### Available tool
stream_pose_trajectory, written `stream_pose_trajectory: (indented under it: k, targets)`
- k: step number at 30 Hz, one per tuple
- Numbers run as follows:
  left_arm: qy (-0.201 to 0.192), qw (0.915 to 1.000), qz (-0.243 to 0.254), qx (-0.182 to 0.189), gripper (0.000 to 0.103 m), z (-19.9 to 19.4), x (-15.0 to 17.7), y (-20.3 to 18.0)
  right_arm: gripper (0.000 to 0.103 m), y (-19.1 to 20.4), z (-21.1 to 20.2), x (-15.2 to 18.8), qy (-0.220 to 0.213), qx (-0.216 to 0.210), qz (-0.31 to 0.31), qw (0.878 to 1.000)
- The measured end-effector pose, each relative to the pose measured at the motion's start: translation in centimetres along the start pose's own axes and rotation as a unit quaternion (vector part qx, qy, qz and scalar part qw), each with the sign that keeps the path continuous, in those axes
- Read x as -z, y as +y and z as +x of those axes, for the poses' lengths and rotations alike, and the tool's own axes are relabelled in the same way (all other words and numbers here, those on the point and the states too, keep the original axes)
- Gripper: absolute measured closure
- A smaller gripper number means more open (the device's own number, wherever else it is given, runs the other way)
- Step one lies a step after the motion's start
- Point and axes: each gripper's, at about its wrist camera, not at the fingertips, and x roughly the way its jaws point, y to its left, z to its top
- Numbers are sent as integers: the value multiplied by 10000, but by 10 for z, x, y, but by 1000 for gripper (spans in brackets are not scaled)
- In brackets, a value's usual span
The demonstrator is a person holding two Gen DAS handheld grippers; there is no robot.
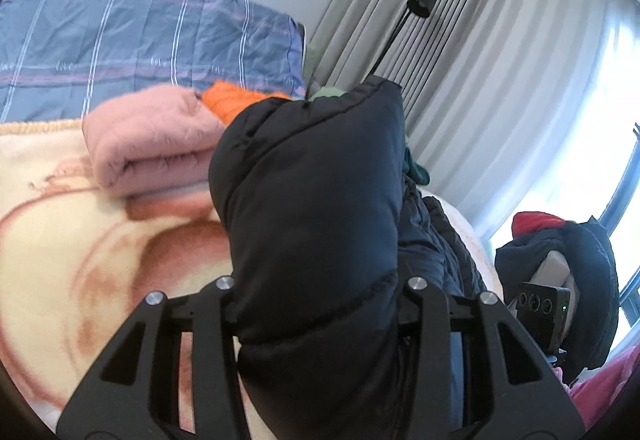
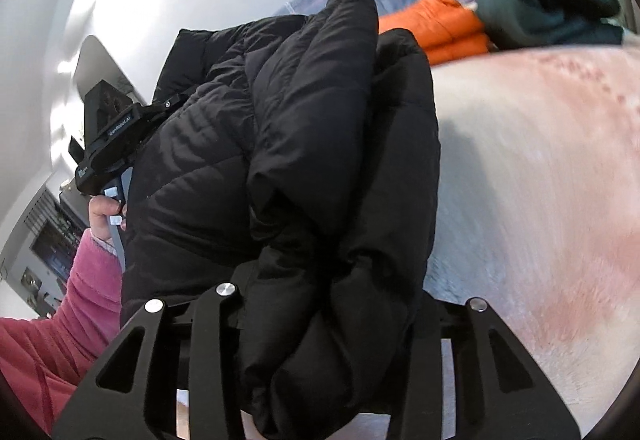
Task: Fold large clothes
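Left of the left gripper (image 1: 316,304), across the cream and rust blanket (image 1: 60,240): a folded pink quilted garment (image 1: 152,136), an orange puffer (image 1: 232,100) peeking out beyond it, a blue plaid pillow (image 1: 140,36) further back against the wall. Between the jaws, a thick roll of the black puffer jacket (image 1: 312,200) – clamped, fingers half apart, padding bulging ahead and upward from the grip. Right of this gripper, more of the dark quilted fabric trailing away, then the other tool's camera block, grey curtains (image 1: 480,60) and a bright window behind, a black lamp stand (image 1: 416,4) above. Left of the right gripper (image 2: 320,316), a pink sleeve (image 2: 60,320) and a hand (image 2: 102,214) on the other tool's handle, partly hidden by jacket. Pinched in the right jaws, a bunched fold of the same black jacket (image 2: 320,160), likewise held at a middling width and lifted off the bed. Ahead and right – folded orange puffer (image 2: 440,24), a dark green garment (image 2: 552,8) beside it, blurred blanket (image 2: 540,180) spreading off to the right.
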Motion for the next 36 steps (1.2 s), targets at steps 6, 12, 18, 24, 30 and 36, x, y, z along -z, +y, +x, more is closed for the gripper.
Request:
stream_pose_trajectory:
  k: [6, 12, 18, 24, 30, 36]
  targets:
    - [-313, 9993, -27, -214, 58, -45, -6, 0, 64, 38, 1, -17, 29, -47, -451, 9990]
    - [-627, 9963, -140, -574, 58, -93, -2, 7, 64, 71, 13, -27, 200, -175, -835, 9962]
    - [-926, 9919, -235, -840, 58, -146, 11, 15, 64, 101, 30, -40, 350, -381, -1199, 9914]
    - [-1147, 9872, -421, -1024, 57, -185, 30, 32, 64, 122, 62, -54, 550, -499, -1513, 9857]
    - [-1301, 9827, -655, -1144, 57, -210, 46, 52, 64, 146, 84, -60, 734, -513, -1767, 9802]
    - [-1277, 9801, -807, -1286, 57, -214, 39, 75, 64, 160, 115, -72, 844, -486, -1949, 9760]
